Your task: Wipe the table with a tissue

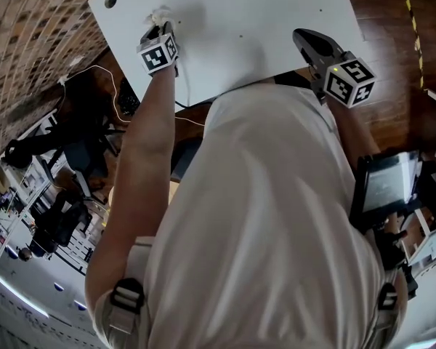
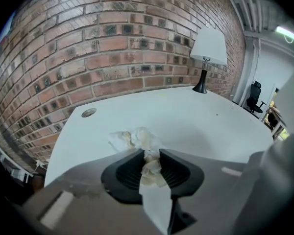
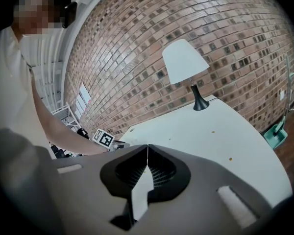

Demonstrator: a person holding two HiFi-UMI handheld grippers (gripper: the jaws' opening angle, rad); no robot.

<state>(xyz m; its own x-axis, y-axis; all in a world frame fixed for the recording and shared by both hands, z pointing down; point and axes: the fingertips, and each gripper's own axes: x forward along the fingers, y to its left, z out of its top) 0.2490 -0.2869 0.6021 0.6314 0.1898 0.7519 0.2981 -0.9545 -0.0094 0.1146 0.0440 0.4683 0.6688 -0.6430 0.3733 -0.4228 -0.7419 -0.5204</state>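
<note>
Left gripper point(image 2: 149, 153): jaws pinching a crumpled tissue point(image 2: 137, 140); the wad bulges past the tips, apparently touching the white table point(image 2: 201, 119).
Left arm point(image 1: 149, 137): outstretched, gripper angled down.
Right gripper point(image 3: 147, 148): jaws pressed together, empty, over the table's near edge.
Backdrop: brick wall point(image 2: 112, 43), lamp point(image 2: 208, 48).

Even light, soft shadows on table point(image 1: 276, 20), fisheye edges dark

White shirt point(image 1: 261, 217), grey shoulder straps point(image 1: 122, 320), black buckles point(image 1: 128, 294), dark left gripper point(image 2: 149, 153), right gripper point(image 3: 147, 148), checkered marker cubes point(image 1: 349, 81)
</note>
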